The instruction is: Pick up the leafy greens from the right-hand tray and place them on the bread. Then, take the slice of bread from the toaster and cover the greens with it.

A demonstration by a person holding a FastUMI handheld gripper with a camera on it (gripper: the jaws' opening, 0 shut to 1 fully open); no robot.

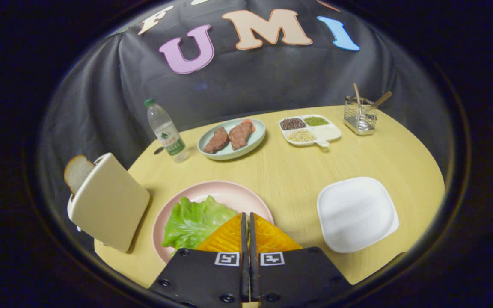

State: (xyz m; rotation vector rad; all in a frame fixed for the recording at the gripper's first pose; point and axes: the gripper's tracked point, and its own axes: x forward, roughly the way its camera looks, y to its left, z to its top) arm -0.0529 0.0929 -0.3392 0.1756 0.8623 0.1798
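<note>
Lettuce (193, 222) lies on the pink plate (229, 192), just left of the gripper (246, 220), whose fingers are clenched together, empty. Bread slice (76, 172) stands in the toaster (107, 201) further left

The hand-held two-finger gripper (246, 222) shows two wedge-shaped fingers (228, 237) with ribbed, glossy pad faces tapering forward, pressed together along a thin dark seam. Behind them sit two flat black matte plates, each carrying a small square black-and-white marker tag near the seam and round dark screws along the edges.
</note>
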